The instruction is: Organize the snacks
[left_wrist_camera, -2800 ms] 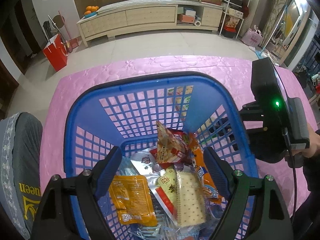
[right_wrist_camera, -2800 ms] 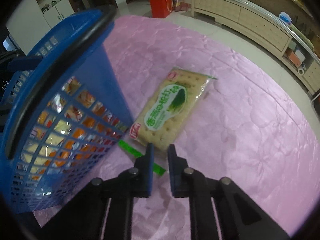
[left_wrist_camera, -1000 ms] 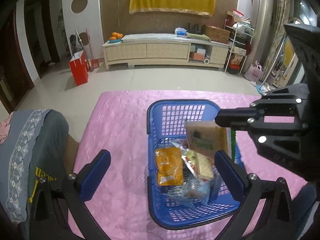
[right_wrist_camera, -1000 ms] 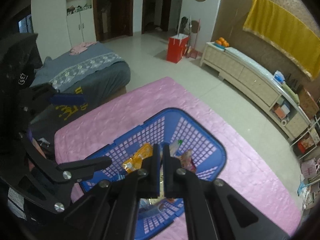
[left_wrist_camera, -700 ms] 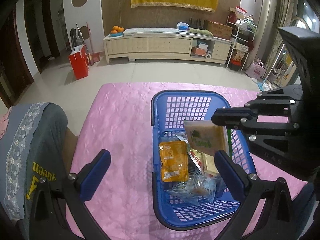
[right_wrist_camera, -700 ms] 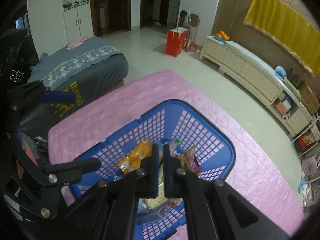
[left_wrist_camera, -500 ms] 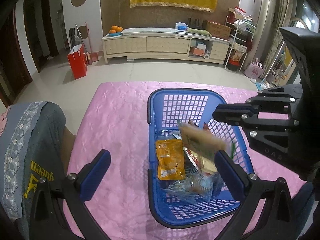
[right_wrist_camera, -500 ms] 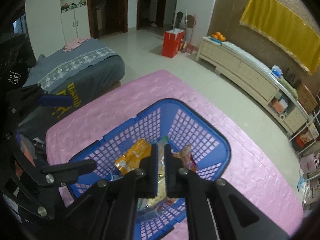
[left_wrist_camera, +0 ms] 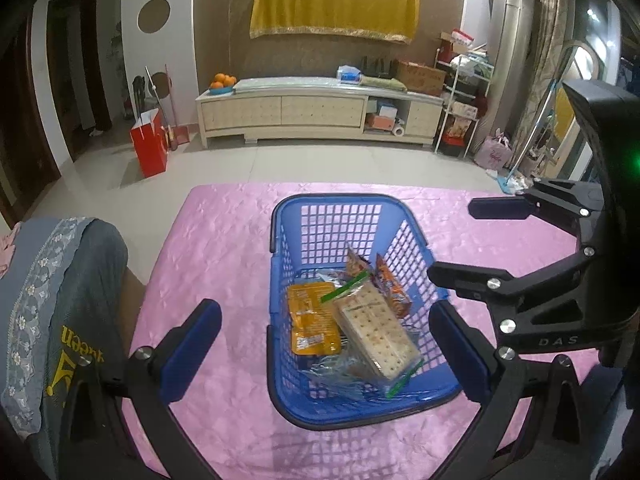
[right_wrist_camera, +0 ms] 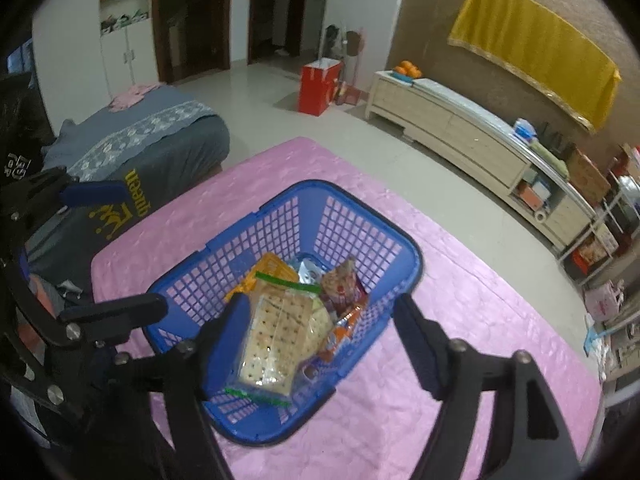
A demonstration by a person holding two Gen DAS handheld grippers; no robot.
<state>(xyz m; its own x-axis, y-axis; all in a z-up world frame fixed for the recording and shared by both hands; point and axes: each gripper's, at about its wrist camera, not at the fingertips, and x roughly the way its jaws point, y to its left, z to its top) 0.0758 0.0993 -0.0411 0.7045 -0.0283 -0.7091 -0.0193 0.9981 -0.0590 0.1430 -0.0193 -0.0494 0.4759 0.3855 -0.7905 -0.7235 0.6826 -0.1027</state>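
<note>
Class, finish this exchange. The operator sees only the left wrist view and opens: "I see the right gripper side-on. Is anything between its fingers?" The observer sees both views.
Observer: No. Looking straight along the right gripper, its jaws have just been opening and stand wide with nothing between the pads. The cracker pack lies below them in the blue basket.
Operator: What stands past the bed at my left edge?
Observer: Behind the bed, a white cupboard with open shelves above its doors, beside a dark doorway.
</note>
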